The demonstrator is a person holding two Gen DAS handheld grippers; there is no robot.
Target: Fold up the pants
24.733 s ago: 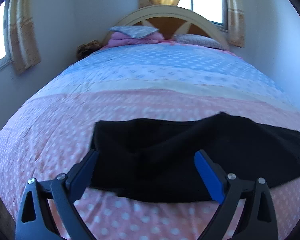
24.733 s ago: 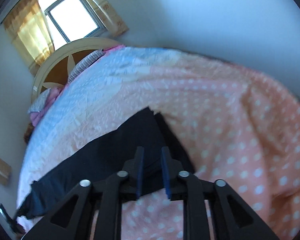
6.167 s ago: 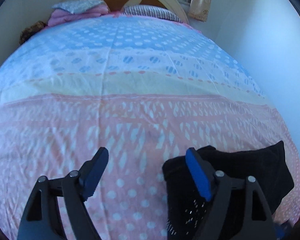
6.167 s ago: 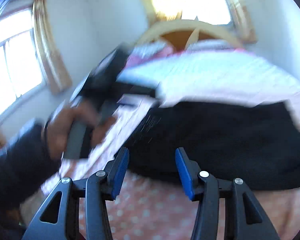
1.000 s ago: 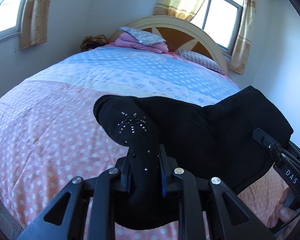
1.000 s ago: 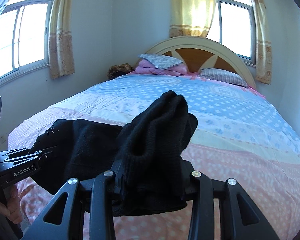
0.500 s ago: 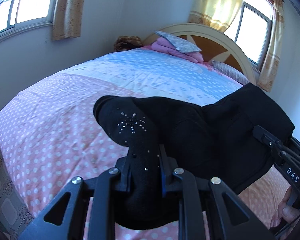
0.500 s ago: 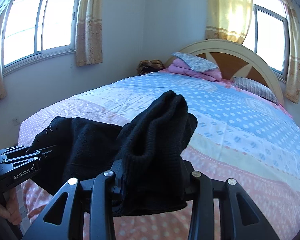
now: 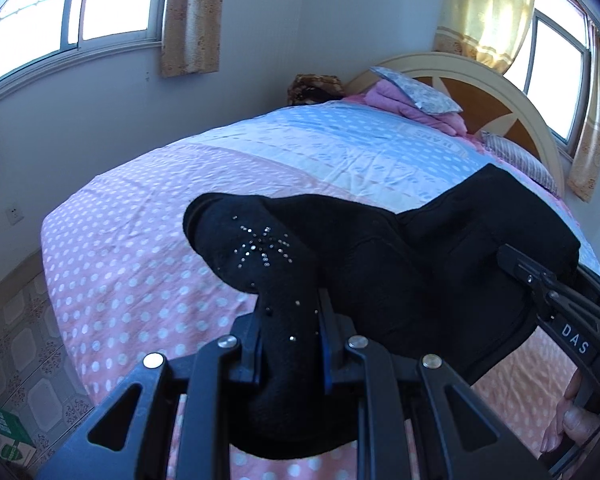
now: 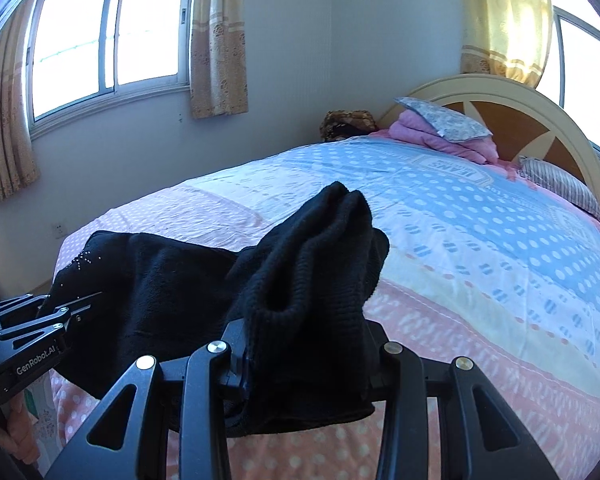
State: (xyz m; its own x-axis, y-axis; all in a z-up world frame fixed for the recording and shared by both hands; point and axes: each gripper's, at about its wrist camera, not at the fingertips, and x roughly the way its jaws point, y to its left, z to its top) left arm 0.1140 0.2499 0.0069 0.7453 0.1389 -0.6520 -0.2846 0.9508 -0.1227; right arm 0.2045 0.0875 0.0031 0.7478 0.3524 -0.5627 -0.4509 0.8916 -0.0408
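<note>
My left gripper (image 9: 290, 344) was clenched on one end of the black soft knit pants (image 9: 400, 264), the end with a small star of shiny studs (image 9: 260, 246), and my right gripper (image 10: 306, 354) was clenched on a thick bunch of the other end. The cloth hung between the two, lifted above the near pink part of the bed, not lying on it. I judged that the bundle was already folded small and the step was to lay it down, so I wanted to keep both ends level and the cloth a little stretched, to lower it flat and to release only when it rested, otherwise the layers could slide apart. Under it was the dotted bedspread (image 9: 148, 248), pink near me, then cream and blue farther. At the head stood a cream arched wooden headboard (image 10: 512, 96), with folded pink blankets and a grey patterned pillow (image 10: 444, 124) and a striped pillow (image 10: 560, 188). Windows with beige curtains (image 10: 218, 40) gave strong light.
</note>
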